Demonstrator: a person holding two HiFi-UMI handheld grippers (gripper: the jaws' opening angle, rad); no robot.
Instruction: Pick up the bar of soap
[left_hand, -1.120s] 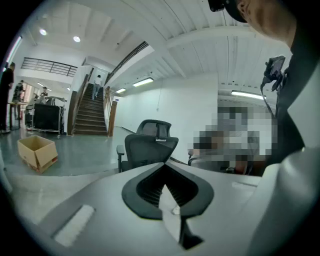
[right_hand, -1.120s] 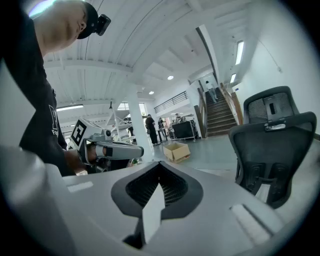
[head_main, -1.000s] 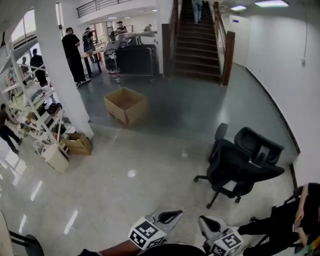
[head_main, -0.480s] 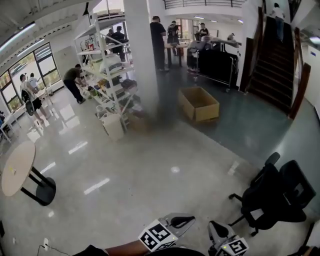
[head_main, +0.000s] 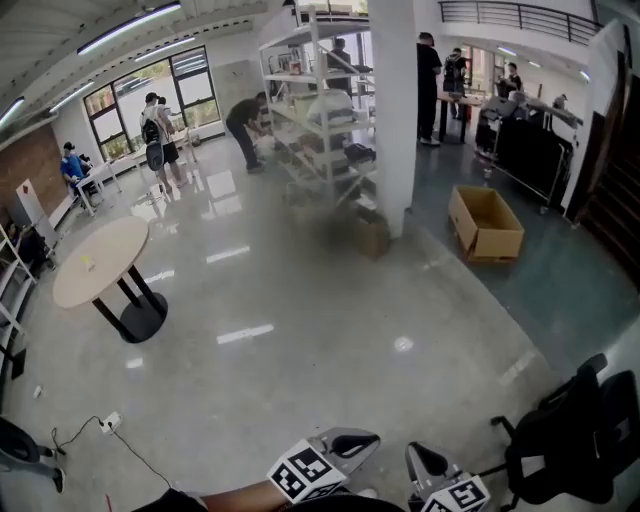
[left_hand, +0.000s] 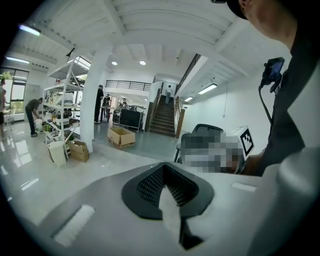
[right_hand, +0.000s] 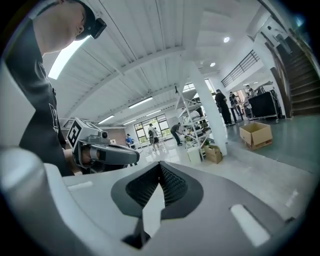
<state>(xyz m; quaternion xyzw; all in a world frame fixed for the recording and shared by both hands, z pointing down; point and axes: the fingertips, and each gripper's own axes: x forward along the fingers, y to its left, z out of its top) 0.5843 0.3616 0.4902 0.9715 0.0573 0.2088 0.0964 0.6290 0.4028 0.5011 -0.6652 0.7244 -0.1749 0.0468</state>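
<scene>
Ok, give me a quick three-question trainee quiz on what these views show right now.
1. True or false: a bar of soap is visible in the head view.
2. Multiple choice: in the head view, the open cardboard box on the floor lies A) to the right of, B) to the left of, C) directly in front of the white pillar.
3. Fill in: the jaws of the left gripper and the right gripper are both ____.
Key: 1 false; 2 A; 3 shut, with nothing between them.
</scene>
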